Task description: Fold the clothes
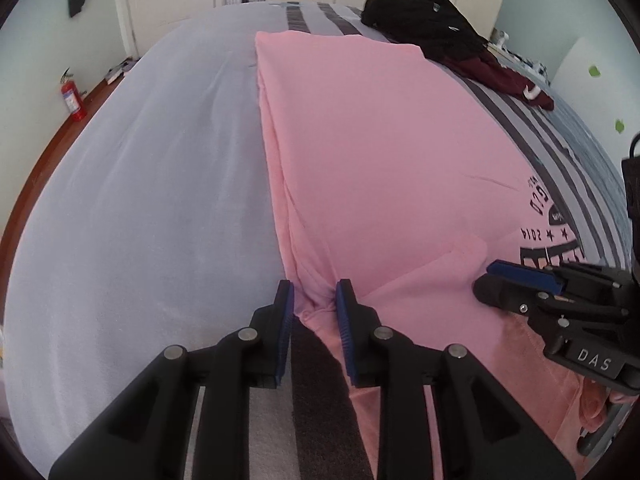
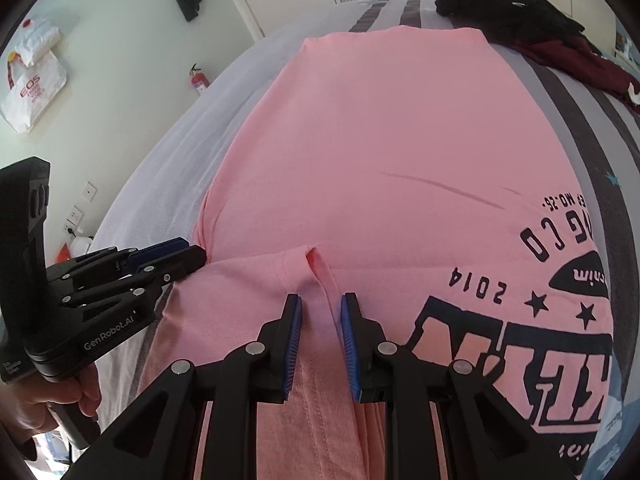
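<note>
We're seeing pink cotton printed t-shirt (image 1: 360, 152) lying on grey bed sheet (image 1: 140, 200), frame centre. Left gripper (image 1: 314, 304) & right gripper (image 2: 320, 320) both part-open, straddling pinched fabric folds, bottom centre.

There was one pink cotton shirt (image 1: 380, 152), two black grippers with blue pads, one dark clothes pile (image 1: 436, 28), and one red fire extinguisher (image 1: 73, 98).

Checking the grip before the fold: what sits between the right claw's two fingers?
A raised ridge of the pink T-shirt sits between the right claw fingers, in the right wrist view.
</note>
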Demonstrator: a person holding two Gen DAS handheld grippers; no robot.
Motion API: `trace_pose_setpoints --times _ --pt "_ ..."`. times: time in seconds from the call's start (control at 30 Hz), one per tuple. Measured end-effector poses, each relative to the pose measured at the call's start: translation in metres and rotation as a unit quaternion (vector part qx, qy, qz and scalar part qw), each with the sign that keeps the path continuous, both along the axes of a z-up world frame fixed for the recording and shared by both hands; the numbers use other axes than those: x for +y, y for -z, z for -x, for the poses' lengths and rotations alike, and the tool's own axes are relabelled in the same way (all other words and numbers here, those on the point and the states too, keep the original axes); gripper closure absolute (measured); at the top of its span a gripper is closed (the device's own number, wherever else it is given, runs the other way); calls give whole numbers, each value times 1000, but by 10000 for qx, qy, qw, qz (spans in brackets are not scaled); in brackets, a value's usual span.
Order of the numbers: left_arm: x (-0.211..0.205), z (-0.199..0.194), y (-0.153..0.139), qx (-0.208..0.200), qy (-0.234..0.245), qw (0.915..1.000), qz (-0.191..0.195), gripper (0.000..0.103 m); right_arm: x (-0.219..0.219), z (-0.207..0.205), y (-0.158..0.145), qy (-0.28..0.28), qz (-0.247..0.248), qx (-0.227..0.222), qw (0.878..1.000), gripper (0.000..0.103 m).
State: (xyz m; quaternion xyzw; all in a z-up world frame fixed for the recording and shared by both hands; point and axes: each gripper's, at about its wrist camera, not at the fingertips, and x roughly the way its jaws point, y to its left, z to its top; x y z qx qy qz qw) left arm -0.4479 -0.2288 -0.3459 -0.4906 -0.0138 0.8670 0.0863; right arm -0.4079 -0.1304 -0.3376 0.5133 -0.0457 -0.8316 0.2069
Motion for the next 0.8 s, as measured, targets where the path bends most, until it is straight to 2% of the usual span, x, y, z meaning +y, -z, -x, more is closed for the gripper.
trace_pose_setpoints --times 0.13,0.2,0.47,0.53,0.67,0.8 --pt "-11 -2 -11 136 -288 9994 -133 77 3 0 -3 21 41 27 10000 85" --pt "-13 -14 -18 301 -311 9991 -36 77 10 -4 -9 94 6 106 9999 85" --pt "18 -61 -33 650 575 9961 138 77 45 -65 -23 85 -67 180 9998 85" --pt "25 -66 -26 591 664 9958 205 77 49 -74 -21 82 -70 126 9999 85" --pt "22 -59 -7 326 407 9981 319 77 59 -94 -16 76 -77 19 9999 85" --pt "13 -58 -6 238 124 9996 3 77 68 -114 -12 70 -84 -88 9999 85"
